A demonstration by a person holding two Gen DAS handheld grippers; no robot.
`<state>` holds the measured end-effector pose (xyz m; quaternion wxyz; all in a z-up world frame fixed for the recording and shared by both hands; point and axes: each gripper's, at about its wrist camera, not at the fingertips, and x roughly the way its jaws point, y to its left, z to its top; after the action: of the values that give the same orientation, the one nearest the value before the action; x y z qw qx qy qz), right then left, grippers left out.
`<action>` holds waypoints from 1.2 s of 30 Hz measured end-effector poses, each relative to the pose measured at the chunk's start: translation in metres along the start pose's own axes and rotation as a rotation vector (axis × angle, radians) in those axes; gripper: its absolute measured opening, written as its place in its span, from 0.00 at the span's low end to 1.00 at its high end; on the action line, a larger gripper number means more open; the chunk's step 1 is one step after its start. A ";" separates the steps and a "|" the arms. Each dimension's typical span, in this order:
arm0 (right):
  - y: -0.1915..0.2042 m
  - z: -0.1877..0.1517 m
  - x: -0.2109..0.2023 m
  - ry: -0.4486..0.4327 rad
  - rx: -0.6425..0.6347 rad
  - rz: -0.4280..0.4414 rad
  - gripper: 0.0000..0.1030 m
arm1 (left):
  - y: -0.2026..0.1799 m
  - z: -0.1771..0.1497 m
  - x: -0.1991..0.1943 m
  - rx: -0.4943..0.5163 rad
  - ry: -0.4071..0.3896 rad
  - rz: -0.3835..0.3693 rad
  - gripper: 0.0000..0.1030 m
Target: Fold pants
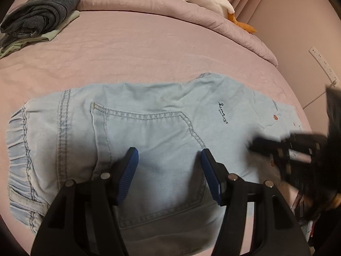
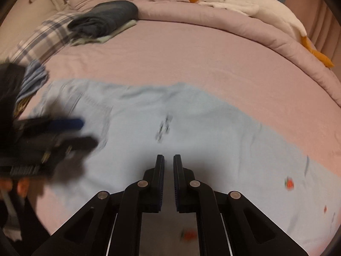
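Light blue denim pants lie flat on the pink bed, waistband to the left, back pocket up, legs running right. They also show in the right wrist view. My left gripper is open, its blue pads apart just above the back pocket; it appears blurred at the left of the right wrist view. My right gripper has its jaws nearly together with a narrow gap and nothing between them, above the thigh area. It appears blurred at the right of the left wrist view.
A folded dark grey garment on pale cloth lies at the far left of the bed. A white plush goose rests on the rolled pink duvet at the back. A plaid pillow sits at the left.
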<state>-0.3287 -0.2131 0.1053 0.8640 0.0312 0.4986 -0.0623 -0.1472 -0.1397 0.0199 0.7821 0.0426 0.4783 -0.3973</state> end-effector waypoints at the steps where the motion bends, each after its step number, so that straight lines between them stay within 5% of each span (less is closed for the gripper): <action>1: 0.003 -0.009 -0.001 0.014 -0.015 -0.006 0.06 | 0.000 0.000 0.001 0.004 0.000 0.006 0.59; 7: -0.004 -0.063 -0.012 0.009 -0.002 -0.018 0.06 | -0.009 -0.003 -0.003 0.025 0.014 0.070 0.59; 12: -0.038 -0.069 -0.035 -0.029 0.129 0.040 0.06 | -0.029 -0.014 -0.020 0.074 0.004 0.079 0.59; 16: -0.069 -0.064 -0.054 -0.124 0.210 -0.001 0.07 | -0.056 -0.012 -0.022 0.134 -0.012 0.050 0.59; 22: -0.107 -0.075 -0.041 -0.100 0.372 -0.046 0.31 | -0.088 -0.012 0.002 0.193 0.029 0.028 0.59; 24: -0.108 -0.084 -0.035 -0.074 0.398 -0.047 0.31 | -0.089 -0.018 0.019 0.182 0.086 0.025 0.59; 30: -0.115 -0.101 -0.042 -0.135 0.443 0.029 0.31 | -0.104 -0.024 0.033 0.268 0.114 0.104 0.66; 36: -0.153 -0.122 -0.057 -0.222 0.679 0.134 0.34 | -0.105 -0.023 0.035 0.258 0.115 0.109 0.68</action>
<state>-0.4829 -0.3459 0.0943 0.8554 0.3420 0.3496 -0.1707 -0.2258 -0.2209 0.0131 0.7617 0.1912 0.4643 -0.4095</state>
